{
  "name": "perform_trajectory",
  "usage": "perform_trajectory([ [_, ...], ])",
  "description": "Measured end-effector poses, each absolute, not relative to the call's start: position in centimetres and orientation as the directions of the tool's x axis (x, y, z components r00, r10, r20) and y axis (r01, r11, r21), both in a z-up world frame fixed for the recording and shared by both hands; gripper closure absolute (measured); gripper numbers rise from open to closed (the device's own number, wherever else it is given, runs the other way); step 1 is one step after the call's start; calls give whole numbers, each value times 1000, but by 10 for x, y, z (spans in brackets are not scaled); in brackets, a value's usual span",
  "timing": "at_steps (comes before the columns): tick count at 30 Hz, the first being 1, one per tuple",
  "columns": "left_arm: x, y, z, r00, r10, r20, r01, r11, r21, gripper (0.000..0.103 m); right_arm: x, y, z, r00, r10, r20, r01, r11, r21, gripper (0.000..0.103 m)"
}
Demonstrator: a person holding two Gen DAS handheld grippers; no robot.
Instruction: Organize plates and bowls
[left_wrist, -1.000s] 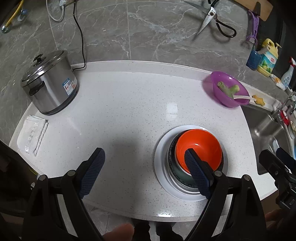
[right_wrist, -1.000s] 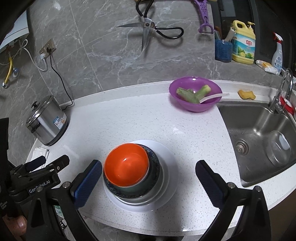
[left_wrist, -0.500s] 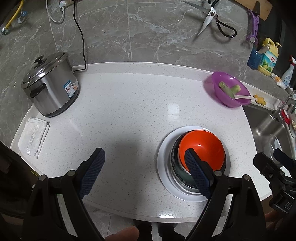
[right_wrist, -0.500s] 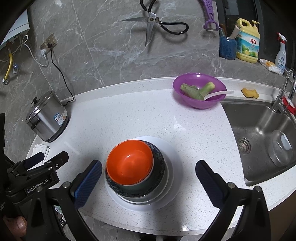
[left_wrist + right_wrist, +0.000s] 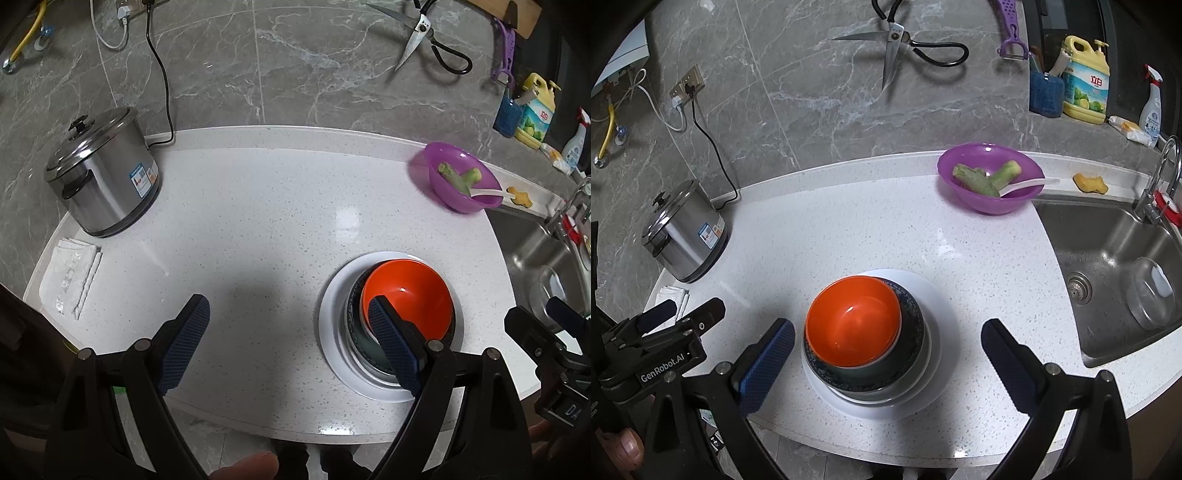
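Note:
An orange bowl [image 5: 854, 326] sits nested in a dark patterned bowl [image 5: 908, 354], on a white plate [image 5: 934, 321], near the front edge of the white counter. The stack also shows in the left wrist view, with the orange bowl [image 5: 412, 297] on the white plate [image 5: 332, 314]. My right gripper [image 5: 886, 354] is open and empty, held above and in front of the stack. My left gripper [image 5: 284, 339] is open and empty, to the left of the stack; its right finger [image 5: 393, 349] overlaps the bowls in view.
A purple bowl [image 5: 990, 182] with green vegetable pieces and a white spoon stands at the back right. A steel cooker [image 5: 103, 184] stands at the back left, a folded white cloth [image 5: 70, 275] beside it. The sink [image 5: 1108, 266] is on the right.
Both grippers have drawn back and up slightly from the counter. The stack has not moved.

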State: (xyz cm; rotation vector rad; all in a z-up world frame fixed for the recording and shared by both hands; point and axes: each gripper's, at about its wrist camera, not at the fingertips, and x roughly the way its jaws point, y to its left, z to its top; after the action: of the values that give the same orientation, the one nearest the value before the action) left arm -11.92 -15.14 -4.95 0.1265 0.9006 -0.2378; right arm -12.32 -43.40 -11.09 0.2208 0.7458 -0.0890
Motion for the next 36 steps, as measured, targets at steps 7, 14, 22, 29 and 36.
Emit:
perform_trajectory([
  [7,-122,-153,-50,600,-148,-786,255,967,12,15,-126,-432,-112,730,-4,-684,162,972,168,0],
  [14,-126,-156,-50,602,-149,-784,262,965,18,15,-128,-430,-113,728,-4,-686,162,973,166,0],
  [22,-125,-155,-50,598,-153,-786,263,965,12,15,-129,-429,-113,728,-5,-686,164,972,167,0],
  [29,-124,-156,-52,589,-159,-792,274,962,10,15,-127,-430,-114,725,-2,-689,159,974,164,0],
  [36,-120,-157,-52,590,-155,-792,272,962,15,15,-125,-432,-114,723,0,-691,155,974,163,0],
])
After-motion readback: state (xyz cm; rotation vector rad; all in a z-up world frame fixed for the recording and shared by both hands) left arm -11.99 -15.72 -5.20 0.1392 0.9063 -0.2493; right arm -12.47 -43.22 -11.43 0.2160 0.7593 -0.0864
